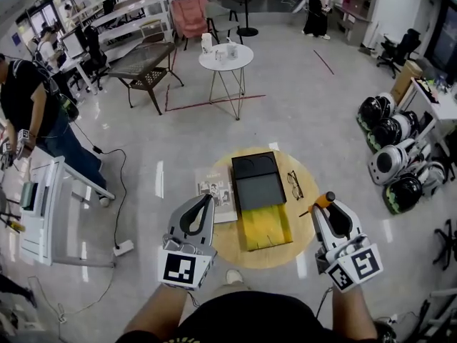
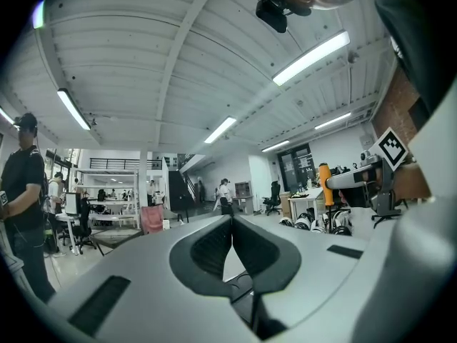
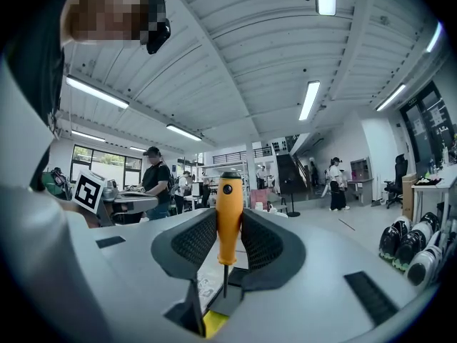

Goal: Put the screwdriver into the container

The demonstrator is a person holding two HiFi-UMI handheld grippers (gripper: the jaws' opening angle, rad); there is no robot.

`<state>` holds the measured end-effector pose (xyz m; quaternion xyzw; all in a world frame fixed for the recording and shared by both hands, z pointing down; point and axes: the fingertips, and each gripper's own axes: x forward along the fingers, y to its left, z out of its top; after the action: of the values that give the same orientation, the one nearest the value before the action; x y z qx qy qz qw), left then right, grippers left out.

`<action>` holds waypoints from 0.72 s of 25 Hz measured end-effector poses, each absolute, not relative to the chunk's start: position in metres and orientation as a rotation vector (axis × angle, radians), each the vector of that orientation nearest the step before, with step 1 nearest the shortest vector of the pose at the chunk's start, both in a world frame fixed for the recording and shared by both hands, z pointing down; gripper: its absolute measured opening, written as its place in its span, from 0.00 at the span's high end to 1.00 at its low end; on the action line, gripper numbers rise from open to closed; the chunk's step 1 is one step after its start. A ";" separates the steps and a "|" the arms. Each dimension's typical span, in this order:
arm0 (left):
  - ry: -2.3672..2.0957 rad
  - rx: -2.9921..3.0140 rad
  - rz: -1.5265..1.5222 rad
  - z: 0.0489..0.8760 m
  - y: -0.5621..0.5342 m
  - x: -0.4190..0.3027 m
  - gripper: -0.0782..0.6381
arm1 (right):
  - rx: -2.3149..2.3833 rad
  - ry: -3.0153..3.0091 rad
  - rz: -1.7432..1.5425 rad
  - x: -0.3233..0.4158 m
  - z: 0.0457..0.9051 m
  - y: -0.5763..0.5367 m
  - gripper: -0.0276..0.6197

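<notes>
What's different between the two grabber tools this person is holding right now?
The left tool is shut on nothing, while the right tool grips an orange-handled screwdriver. The left tool sits over the left side of the round table, by a booklet. The right tool sits over the table's right edge, near the glasses. Both have the same grey shape.

A: Air over the container (image 1: 260,191)?
B: Open along its whole length.
A: Right approach?
B: Glasses (image 1: 295,184) lie flat between its right wall and the right gripper (image 1: 330,207), which is clamped on the screwdriver (image 1: 321,201). Low obstacle, free room above.
A: Left?
B: Left gripper (image 1: 208,200), jaws together, hangs over a booklet (image 1: 216,190) just beside the left wall. Narrow gap.
A: Front?
B: Bare table (image 1: 282,252) between both grippers.
</notes>
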<state>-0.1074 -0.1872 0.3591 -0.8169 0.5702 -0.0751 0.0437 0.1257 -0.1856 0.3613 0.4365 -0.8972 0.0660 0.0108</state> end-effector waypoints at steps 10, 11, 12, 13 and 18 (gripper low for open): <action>1.728 -2.545 -0.184 0.370 -0.220 -0.148 0.87 | 1.373 -2.761 0.201 0.081 0.366 -0.213 0.77; 1.722 -2.552 -0.179 0.372 -0.224 -0.152 0.87 | 1.378 -2.755 0.199 0.077 0.367 -0.216 0.77; 1.715 -2.558 -0.175 0.373 -0.227 -0.154 0.87 | 1.382 -2.749 0.197 0.073 0.369 -0.218 0.77; 1.706 -2.563 -0.174 0.374 -0.231 -0.157 0.87 | 1.387 -2.743 0.194 0.070 0.370 -0.220 0.77; 1.653 -2.591 -0.176 0.377 -0.244 -0.164 0.87 | 1.427 -2.716 0.212 0.058 0.379 -0.226 0.77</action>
<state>-0.1643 -0.2440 0.3773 -0.8413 0.5366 -0.0572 0.0317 0.0583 -0.2256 0.3792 0.4638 -0.8826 0.0688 0.0332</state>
